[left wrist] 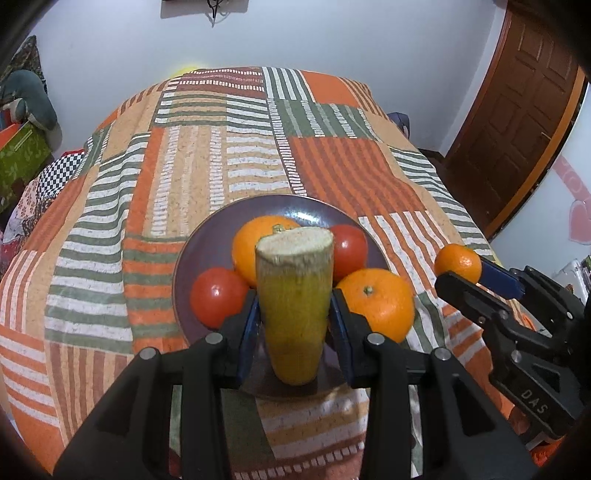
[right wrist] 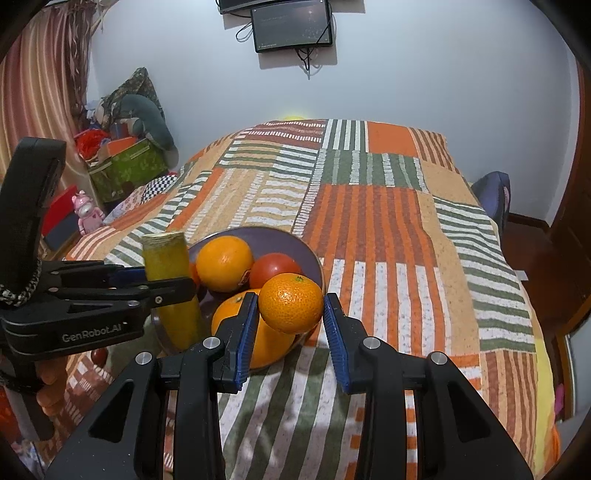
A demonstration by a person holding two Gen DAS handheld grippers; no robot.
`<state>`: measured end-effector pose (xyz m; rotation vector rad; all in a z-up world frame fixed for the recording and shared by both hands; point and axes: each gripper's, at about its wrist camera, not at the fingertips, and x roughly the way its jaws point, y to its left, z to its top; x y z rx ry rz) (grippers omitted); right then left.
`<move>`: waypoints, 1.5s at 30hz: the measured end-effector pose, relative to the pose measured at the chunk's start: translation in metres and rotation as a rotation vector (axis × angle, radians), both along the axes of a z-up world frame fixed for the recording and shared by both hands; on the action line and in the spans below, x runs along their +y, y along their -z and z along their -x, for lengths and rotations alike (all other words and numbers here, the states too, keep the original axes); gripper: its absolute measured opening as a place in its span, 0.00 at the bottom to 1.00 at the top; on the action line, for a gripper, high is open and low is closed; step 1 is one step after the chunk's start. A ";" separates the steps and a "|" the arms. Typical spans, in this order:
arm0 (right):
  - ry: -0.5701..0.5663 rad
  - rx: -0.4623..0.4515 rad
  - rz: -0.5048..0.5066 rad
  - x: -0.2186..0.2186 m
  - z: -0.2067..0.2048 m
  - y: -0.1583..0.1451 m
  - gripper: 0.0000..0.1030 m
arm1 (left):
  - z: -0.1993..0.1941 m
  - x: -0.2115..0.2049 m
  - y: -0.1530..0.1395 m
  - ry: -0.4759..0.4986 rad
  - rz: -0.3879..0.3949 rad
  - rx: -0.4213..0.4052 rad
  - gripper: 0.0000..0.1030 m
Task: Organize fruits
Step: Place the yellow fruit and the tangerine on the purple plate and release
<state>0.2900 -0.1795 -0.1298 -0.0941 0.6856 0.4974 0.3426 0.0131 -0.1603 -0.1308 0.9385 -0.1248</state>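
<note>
Item 1, nearest. Left hand-held gripper (left wrist: 295, 314), clamped on a yellow-green cut stalk (left wrist: 293, 295), apparently a section of sugarcane, though that cannot be confirmed. It is held upright at mid-length, pale fibrous cut face on top, lower end over the near rim of the plate (left wrist: 207, 236); whether it touches the plate cannot be told. Judged stiff and fairly heavy, with a smooth rind that may slip; a grip across the middle suits it, and it should tolerate firm pressure.

Item 2. Right hand-held gripper (right wrist: 290, 317), pads closed against the sides of a small mandarin (right wrist: 291, 302), held above the bed at the plate's 3 o'clock side. Judged light, soft-skinned and round, so likely to roll out of a loose hold; take it across its widest part, gently enough not to bruise.

Item 3. Plate, dark purple, resting on the bed (left wrist: 351, 162) with its patchwork spread. Contents in the left view: one orange (left wrist: 376, 302) at 4 o'clock, one tomato (left wrist: 216, 299) at 8 o'clock, a second orange (left wrist: 255, 247) at 12 o'clock, and a second tomato (left wrist: 351, 251) at 2 o'clock. Tomatoes judged thin-skinned and easily crushed; oranges firmer. Free room looks scarce, so either held piece may nudge its neighbours.

Item 4, farthest. Wall-mounted screen (right wrist: 291, 26), at 12 o'clock.
</note>
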 end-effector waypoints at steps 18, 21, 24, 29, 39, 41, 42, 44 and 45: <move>-0.079 0.025 0.016 0.043 -0.026 0.010 0.32 | -0.013 0.019 0.013 0.003 0.029 0.017 0.39; -0.087 0.050 0.014 0.045 -0.031 0.015 0.32 | -0.014 0.023 0.014 -0.010 0.017 0.017 0.39; -0.096 0.067 0.026 0.048 -0.033 0.021 0.32 | -0.013 0.027 0.015 -0.009 0.036 0.013 0.40; -0.093 0.083 0.027 0.048 -0.035 0.022 0.34 | -0.011 0.028 0.013 -0.014 0.035 0.008 0.40; -0.078 0.044 0.042 0.038 -0.016 0.002 0.45 | 0.017 0.027 -0.014 -0.009 -0.003 -0.029 0.42; -0.079 0.031 0.051 0.035 -0.007 -0.004 0.45 | 0.027 0.028 -0.019 -0.009 -0.016 -0.033 0.44; -0.079 0.024 0.055 0.033 -0.001 -0.007 0.46 | 0.032 0.028 -0.021 -0.009 -0.022 -0.033 0.44; -0.077 0.015 0.063 0.027 0.008 -0.012 0.48 | 0.047 0.030 -0.025 -0.008 -0.034 -0.029 0.44; -0.073 0.011 0.068 0.023 0.017 -0.014 0.50 | 0.054 0.032 -0.026 -0.008 -0.037 -0.026 0.45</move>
